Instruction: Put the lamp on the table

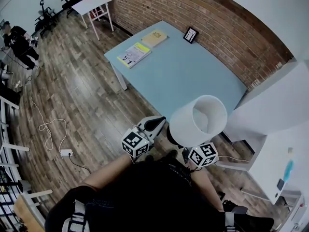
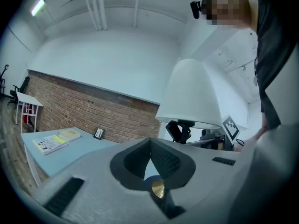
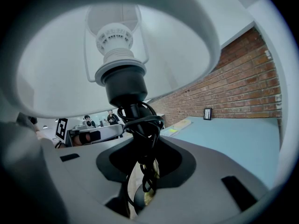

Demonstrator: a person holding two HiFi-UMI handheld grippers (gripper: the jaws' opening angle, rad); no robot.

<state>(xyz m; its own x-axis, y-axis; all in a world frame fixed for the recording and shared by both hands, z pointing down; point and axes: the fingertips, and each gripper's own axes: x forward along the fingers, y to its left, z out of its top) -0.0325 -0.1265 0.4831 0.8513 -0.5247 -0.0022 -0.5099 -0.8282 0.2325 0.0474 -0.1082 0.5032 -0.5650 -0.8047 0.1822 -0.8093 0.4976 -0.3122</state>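
Note:
The lamp has a white shade and a black stem with its cord wound round it. My right gripper is shut on that stem just under the shade, holding the lamp upright in the air near the front corner of the light blue table. In the head view the shade hides the right gripper's jaws; only its marker cube shows. My left gripper hangs just left of the lamp, jaws together with nothing between them. In the left gripper view the shade stands to the right, past the jaws.
Two books and a small picture frame lie at the table's far end by the brick wall. A white side table and a person are farther off. A cable and power strip lie on the floor.

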